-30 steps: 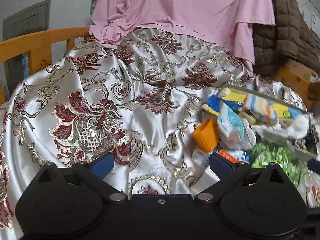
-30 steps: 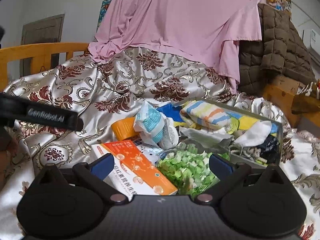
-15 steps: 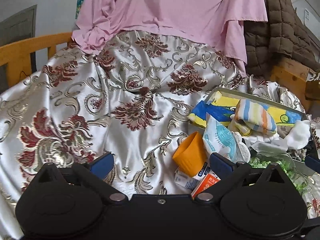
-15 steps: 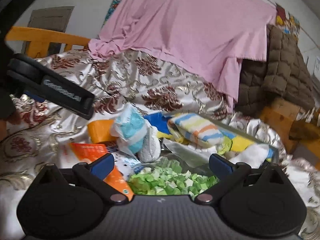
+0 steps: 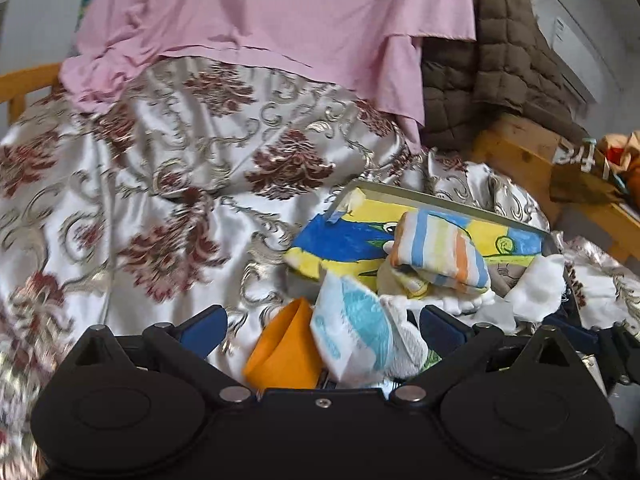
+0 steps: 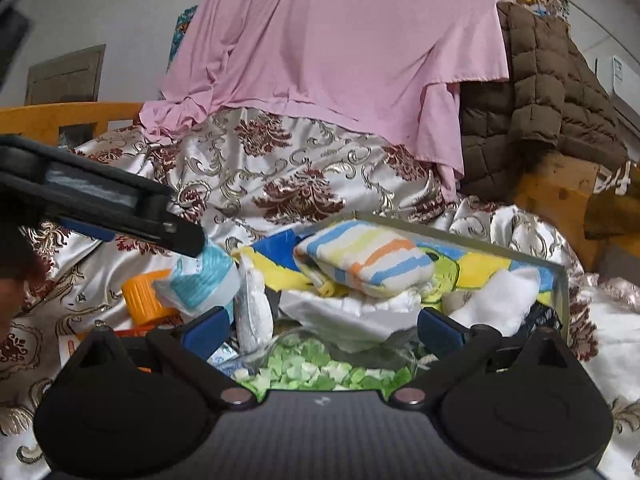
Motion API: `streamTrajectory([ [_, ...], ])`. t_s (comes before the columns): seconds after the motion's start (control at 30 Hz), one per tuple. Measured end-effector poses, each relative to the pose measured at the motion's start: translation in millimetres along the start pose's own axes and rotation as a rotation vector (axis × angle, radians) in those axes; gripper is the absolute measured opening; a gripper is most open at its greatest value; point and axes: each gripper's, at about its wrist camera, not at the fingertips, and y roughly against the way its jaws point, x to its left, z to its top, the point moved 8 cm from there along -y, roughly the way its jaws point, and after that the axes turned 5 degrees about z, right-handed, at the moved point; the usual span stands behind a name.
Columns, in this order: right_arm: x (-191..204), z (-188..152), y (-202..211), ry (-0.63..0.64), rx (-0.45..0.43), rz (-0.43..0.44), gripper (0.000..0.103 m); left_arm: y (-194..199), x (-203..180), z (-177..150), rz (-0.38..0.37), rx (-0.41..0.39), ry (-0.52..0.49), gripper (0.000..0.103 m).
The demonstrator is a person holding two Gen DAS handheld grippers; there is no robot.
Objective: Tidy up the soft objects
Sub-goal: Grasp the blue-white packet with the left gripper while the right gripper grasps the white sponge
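A grey tray (image 5: 440, 197) (image 6: 448, 233) on the bed holds a striped folded cloth (image 5: 440, 254) (image 6: 368, 258), a yellow-blue cloth (image 5: 344, 246) and white cloths (image 6: 496, 300). A white and light-blue soft packet (image 5: 352, 340) (image 6: 204, 284) and an orange cup (image 5: 286, 354) (image 6: 144, 300) lie at the tray's near left. My left gripper (image 5: 322, 326) is open around the packet and cup. My right gripper (image 6: 322, 326) is open and empty above a bag of green pieces (image 6: 320, 368). The left gripper also shows in the right wrist view (image 6: 120, 208).
A floral satin bedspread (image 5: 168, 200) covers the bed. A pink sheet (image 5: 280, 20) and a brown quilted blanket (image 5: 500, 72) are draped behind. A wooden bed frame (image 6: 60, 118) runs left, with wooden furniture (image 5: 528, 152) at right. An orange box (image 6: 72, 344) lies near left.
My left gripper has moved right and forward, so the light-blue packet and orange cup now sit between its fingers. My right gripper has moved closer over the green bag.
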Motion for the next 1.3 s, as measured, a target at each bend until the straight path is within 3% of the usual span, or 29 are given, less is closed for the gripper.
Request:
streamTrajectory([
  [0.23,4,-2,-7,-0.001,0.015,0.023,0.096,-19,-12,15,-0.066,0.039,-0.026,0.097],
  [0.7,26,-8,-20,0.052,0.066,0.082,0.090,-44,-17,1,-0.100,0.158,-0.039,0.082],
  [0.83,30,-9,-21,0.051,0.078,0.092,0.088,-49,-10,-2,-0.063,0.160,-0.026,0.068],
  [0.97,34,-11,-22,0.061,0.087,0.092,0.086,-47,0,-3,-0.078,0.158,0.019,0.060],
  [1.3,50,-8,-31,0.125,0.115,0.128,0.080,-40,11,-8,-0.114,0.145,0.056,0.053],
])
